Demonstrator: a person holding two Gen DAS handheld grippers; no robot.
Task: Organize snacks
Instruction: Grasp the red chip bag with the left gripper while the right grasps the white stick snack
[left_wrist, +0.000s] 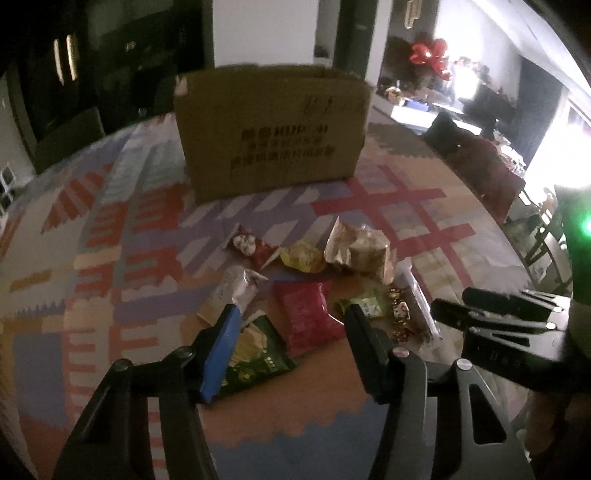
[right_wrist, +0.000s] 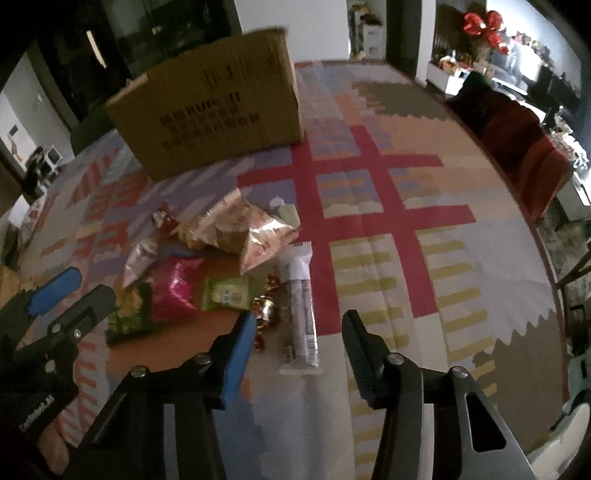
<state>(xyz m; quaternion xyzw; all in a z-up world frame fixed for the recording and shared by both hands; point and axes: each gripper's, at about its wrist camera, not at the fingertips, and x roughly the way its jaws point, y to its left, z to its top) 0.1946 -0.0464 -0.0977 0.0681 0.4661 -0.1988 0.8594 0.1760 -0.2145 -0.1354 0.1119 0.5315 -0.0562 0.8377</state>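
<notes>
From the left wrist, the left tool (left_wrist: 291, 314) hovers over a heap of snack packets on the patterned cloth of the worktop (left_wrist: 110, 258), its jaws partly apart with nothing pressed between them; a red packet (left_wrist: 308, 317) and a dark green packet (left_wrist: 255, 354) lie below the gap. Behind the heap stands a cardboard box (left_wrist: 273, 129), upright and open at the top. The right tool (left_wrist: 480, 314) shows at the right edge. From the right wrist, the right tool (right_wrist: 299, 325) hangs above a long clear-wrapped packet (right_wrist: 301, 314) at the heap's right side, jaws partly apart and gripping nothing. A pink packet (right_wrist: 173, 291) and a light green packet (right_wrist: 227, 293) lie just left of it.
</notes>
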